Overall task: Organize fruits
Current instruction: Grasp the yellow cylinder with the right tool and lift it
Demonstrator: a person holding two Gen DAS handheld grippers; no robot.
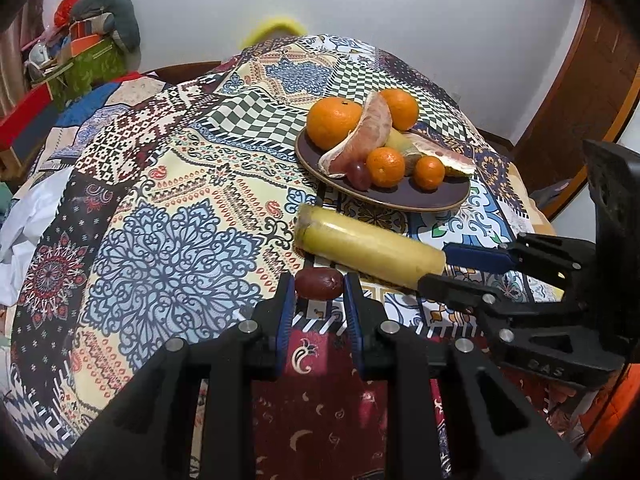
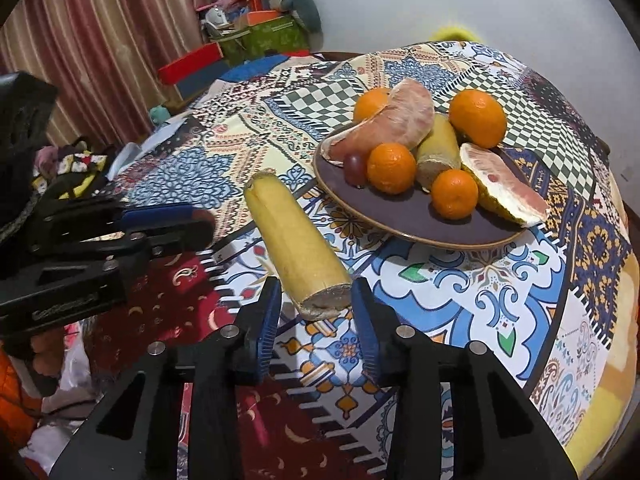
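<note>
Two grippers | left gripper (image 1: pixel 319 286) clamps a red date (image 1: pixel 319 283) | right gripper (image 2: pixel 316 306) closed on banana piece (image 2: pixel 296 250) | plate (image 2: pixel 408 224) at one o'clock

Plate (image 2: pixel 404 224) on tablecloth (image 2: pixel 472 288), holding 4 oranges (image 2: pixel 391 168); banana piece (image 2: pixel 298 250) in front of plate.

My view is evenly, softly lit indoors, with faint shadows under the dark brown round plate (image 1: pixel 420 200). Fisheye bending curves the patterned cloth-covered counter (image 1: pixel 168 216); corners go black, and the far right finger of my left-hand tool (image 2: pixel 168 220) blurs.
</note>
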